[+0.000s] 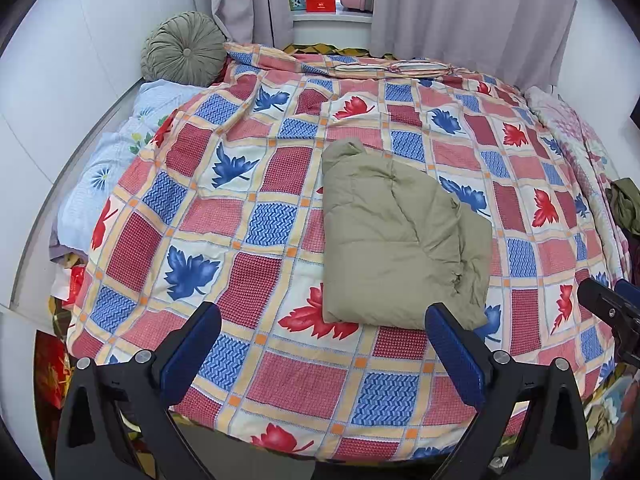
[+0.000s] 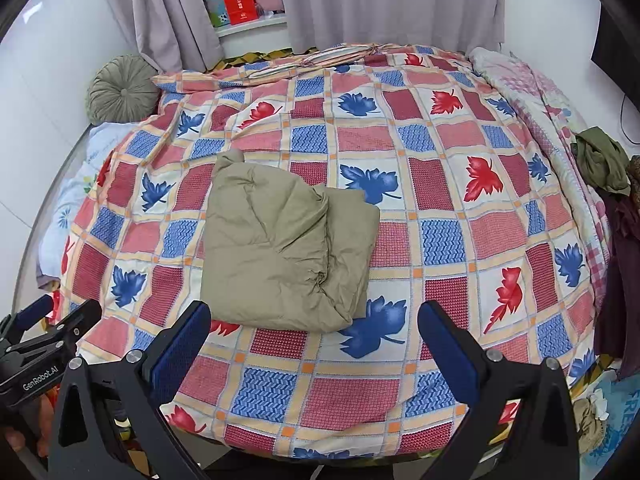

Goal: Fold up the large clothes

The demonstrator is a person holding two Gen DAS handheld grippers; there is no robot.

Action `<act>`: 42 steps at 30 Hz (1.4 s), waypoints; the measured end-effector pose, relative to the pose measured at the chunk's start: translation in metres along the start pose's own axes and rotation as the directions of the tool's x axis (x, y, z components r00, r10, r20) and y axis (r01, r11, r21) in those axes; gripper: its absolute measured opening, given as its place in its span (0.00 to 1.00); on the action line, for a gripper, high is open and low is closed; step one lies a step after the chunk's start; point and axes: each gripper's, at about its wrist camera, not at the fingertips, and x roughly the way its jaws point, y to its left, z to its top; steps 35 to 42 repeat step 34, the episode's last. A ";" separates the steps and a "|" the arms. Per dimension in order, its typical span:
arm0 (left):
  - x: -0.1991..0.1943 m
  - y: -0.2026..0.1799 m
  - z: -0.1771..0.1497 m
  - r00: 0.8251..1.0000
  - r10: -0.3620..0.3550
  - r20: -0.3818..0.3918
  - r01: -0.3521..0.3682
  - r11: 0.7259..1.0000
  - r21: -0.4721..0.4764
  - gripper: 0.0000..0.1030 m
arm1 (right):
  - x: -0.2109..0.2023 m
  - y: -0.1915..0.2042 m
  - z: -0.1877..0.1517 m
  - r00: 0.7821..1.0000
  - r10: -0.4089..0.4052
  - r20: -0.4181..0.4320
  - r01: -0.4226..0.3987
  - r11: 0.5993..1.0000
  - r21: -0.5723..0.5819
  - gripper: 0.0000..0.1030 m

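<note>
A bed fills most of both views, spread with a checked quilt point(image 1: 280, 208) of red and blue squares, cream bands and red and blue leaf prints; the cloth is flat with a few soft ridges. Wide open quilt lies on every side of the folded jacket, most of it to the right and toward the near edge, where the cover drops off just past the grippers. White walls point(image 1: 60, 80) close the left side and grey curtains point(image 2: 380, 4) hang behind the far edge.

The jacket point(image 1: 396, 236), a puffy olive-tan garment with a smooth, slightly creased shell, lies folded into a thick, roughly square bundle near the middle of the bed, one layer stepped over another along its right side.

A round, pleated green cushion point(image 2: 120, 88) sits in the far left corner beside a pale floral pillow point(image 1: 112, 160).

Only the right wrist view shows the loose dark green cloth point(image 2: 600, 160) heaped at the bed's right edge in full, and the whole left gripper point(image 2: 36, 340) at lower left, its state unclear there.

In its own view the left gripper point(image 1: 320, 344) is spread wide and empty, short of the jacket's near edge. The right gripper point(image 2: 316, 340) is likewise wide apart, holding nothing, its blue ribbed pads point(image 2: 184, 344) just before the bundle.
</note>
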 end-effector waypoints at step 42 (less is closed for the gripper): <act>-0.002 -0.002 -0.005 1.000 -0.015 0.005 0.015 1.000 0.002 0.99 | 0.001 0.001 0.001 1.000 0.003 -0.006 -0.003 1.000 -0.002 1.00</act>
